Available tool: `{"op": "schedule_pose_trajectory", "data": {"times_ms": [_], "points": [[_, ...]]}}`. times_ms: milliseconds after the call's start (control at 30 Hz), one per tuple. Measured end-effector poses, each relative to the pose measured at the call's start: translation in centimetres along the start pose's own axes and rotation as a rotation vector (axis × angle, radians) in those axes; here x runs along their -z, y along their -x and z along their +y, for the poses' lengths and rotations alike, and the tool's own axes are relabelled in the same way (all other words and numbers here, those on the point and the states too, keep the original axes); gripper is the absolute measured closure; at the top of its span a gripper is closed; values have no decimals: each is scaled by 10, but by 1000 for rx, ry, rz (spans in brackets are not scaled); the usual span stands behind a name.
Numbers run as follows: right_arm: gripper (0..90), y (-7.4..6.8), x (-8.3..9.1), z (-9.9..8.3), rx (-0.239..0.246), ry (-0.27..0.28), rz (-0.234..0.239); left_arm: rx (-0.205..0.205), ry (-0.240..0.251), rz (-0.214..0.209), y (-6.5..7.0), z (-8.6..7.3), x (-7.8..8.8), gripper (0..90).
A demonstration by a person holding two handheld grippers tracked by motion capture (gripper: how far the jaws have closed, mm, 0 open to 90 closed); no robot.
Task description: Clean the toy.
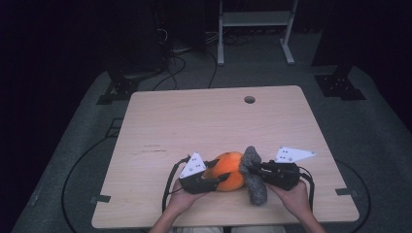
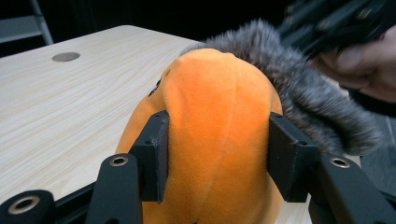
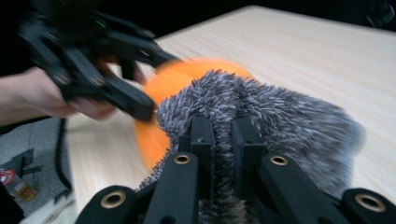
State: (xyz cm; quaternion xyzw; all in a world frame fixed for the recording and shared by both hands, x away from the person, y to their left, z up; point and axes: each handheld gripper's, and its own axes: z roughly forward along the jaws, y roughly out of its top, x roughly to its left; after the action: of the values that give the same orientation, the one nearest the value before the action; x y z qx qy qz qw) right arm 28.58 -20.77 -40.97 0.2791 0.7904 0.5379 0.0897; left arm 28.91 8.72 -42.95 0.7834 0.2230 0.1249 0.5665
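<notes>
The orange plush [image 1: 227, 171] sits on the tabletop [image 1: 204, 121] between both hands, squeezed across its width by the left tongs [image 2: 217, 154]. The right tongs [image 3: 223, 140] pinch the grey fur piece [image 3: 280, 126] nearly flat; its long axis runs crosswise, draped against the plush's far side.

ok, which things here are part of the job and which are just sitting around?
In the job:
- orange plush, clamped by the left gripper
- grey furry piece against the plush, pinched by the right gripper

Just lying about:
- white metal frame on the floor beyond the table
- loose cables on the floor
- black stand bases
</notes>
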Motion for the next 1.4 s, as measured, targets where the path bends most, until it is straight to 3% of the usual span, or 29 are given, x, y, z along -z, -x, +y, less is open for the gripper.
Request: {"op": "schedule_pose_trajectory", "data": {"times_ms": [67,167,267,400,467,500,533,633,667,733,833,867,933,967,1000,1033,1167,1200,1300,1333,1367,1400], "points": [[808,9,1,-5,-19,-36,-46,19,9,4,-3,0,2,460],[808,14,4,-7,-53,-28,-54,14,7,-1,-3,1,3,460],[808,0,15,11,-4,78,-4,-7,-10,-13,4,3,-1,461],[808,-5,11,13,44,46,-9,5,-1,-42,7,5,-3,462],[808,5,7,3,12,-7,-39,2,-5,-36,8,5,-3,463],[808,5,7,3,12,-7,-39,2,-5,-36,8,5,-3,464],[808,12,9,0,-22,-14,-50,-18,-13,-28,9,6,-2,464],[808,10,13,3,-17,4,-53,-41,-25,-22,11,8,-1,464],[808,2,17,10,4,47,-27,-58,-35,-16,13,8,-3,464],[808,-3,17,13,18,59,-12,-57,-36,-15,14,9,-4,464],[806,-17,7,19,86,33,-1,-59,-31,-6,17,10,-4,463],[806,-17,7,19,86,33,-1,-59,-31,-6,17,10,-4,463],[807,-12,4,16,68,17,-11,-57,17,8,18,12,1,465],[807,-12,4,16,68,17,-11,-57,17,8,18,12,1,467],[806,-4,3,11,43,-25,-42,-65,-4,16,17,13,1,468],[805,-1,2,9,35,-35,-50,-71,-15,17,17,12,1,469],[803,2,6,9,6,-19,-26,-87,-25,6,18,12,-1,467],[804,-6,9,16,25,31,6,-94,-28,5,20,11,-4,464],[804,-14,7,20,50,29,19,-104,-41,2,21,11,-6,396],[804,-17,-1,20,81,-11,9,-97,-42,-31,19,11,-7,318],[804,-16,-5,17,82,-27,4,-71,-41,-69,17,11,-7,231],[804,-16,-5,17,82,-27,4,-71,-41,-69,17,11,-7,170]]}}
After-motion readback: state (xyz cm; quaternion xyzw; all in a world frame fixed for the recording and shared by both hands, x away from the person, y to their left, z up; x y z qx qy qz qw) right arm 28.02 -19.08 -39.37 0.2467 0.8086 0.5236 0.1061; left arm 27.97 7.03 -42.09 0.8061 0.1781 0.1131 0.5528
